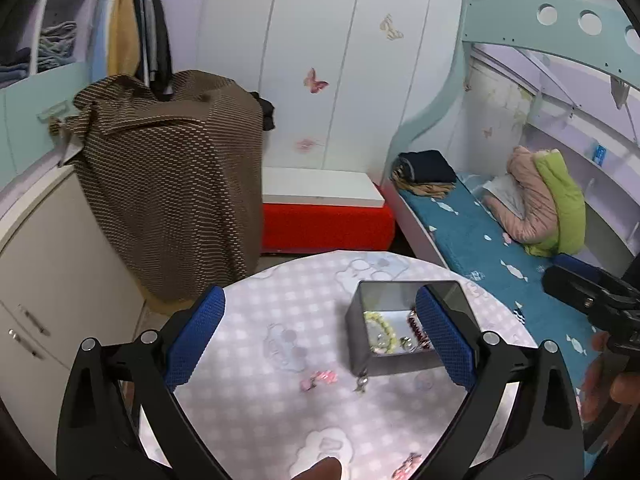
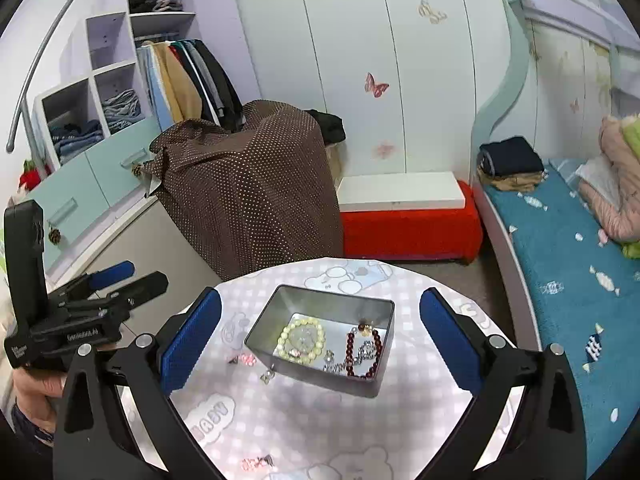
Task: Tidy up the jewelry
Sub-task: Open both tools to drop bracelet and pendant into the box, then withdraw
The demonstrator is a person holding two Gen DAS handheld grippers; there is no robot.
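- Bedroom clutter rings a round counter (image 2: 304,420) draped in a pale checked cloth; the metal tin (image 2: 320,336) sits mid-counter, long axis running left to right.
- Inside the tin lie a yellow bead bracelet (image 2: 301,340) at the left and a dark red bead bracelet (image 2: 362,354) at the right, with small silver pieces between them.
- Loose on the cloth just left of the tin: a pink hair clip (image 1: 318,380) and a small silver charm (image 1: 361,384), touching or nearly touching the tin's near-left corner.
- Your left tongs (image 1: 320,340) are nearer these; the clip lies near-centre between the blue pads (image 1: 196,340).
- Left tongs gape wide and grip nothing.
- Right tongs (image 2: 320,344) likewise spread wide, empty, framing the tin.
- Another pink clip (image 2: 256,462) waits at the near edge.
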